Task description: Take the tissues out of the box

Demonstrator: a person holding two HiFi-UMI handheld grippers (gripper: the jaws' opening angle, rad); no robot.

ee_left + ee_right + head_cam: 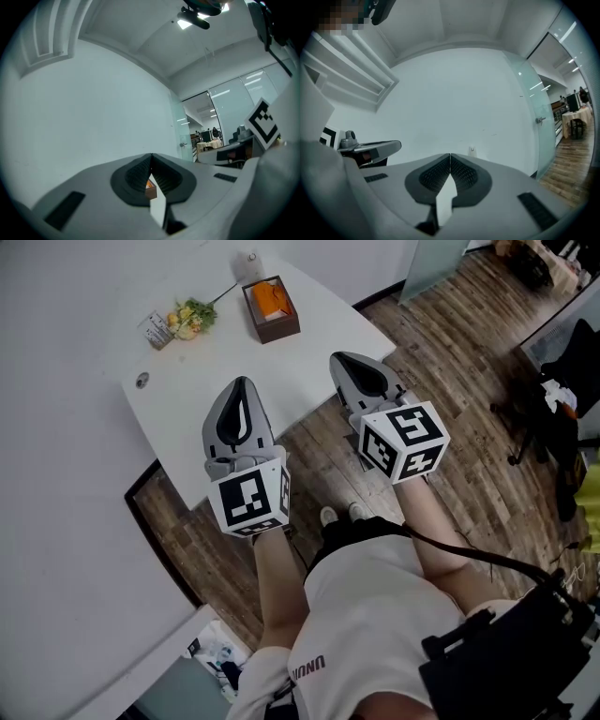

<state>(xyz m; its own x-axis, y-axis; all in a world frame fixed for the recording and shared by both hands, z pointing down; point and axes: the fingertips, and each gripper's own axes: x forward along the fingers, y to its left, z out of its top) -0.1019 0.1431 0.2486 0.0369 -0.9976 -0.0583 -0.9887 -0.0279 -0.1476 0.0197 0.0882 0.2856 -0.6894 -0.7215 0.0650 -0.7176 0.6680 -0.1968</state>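
Observation:
A brown tissue box (271, 309) with orange tissue showing at its top stands on the far part of the white table (281, 362). My left gripper (242, 385) hangs over the table's near part, shut and empty. Through its jaw gap in the left gripper view a sliver of the box (151, 189) shows. My right gripper (342, 361) is held near the table's right edge, short of the box, also shut with nothing in it. In the right gripper view the right gripper (450, 156) points at the white wall.
A small bunch of yellow flowers (190, 317) with a card (156, 330) lies at the table's far left. A round cable hole (142, 381) sits near the left edge. Wooden floor (441, 343) stretches right, with a dark office chair (553, 418).

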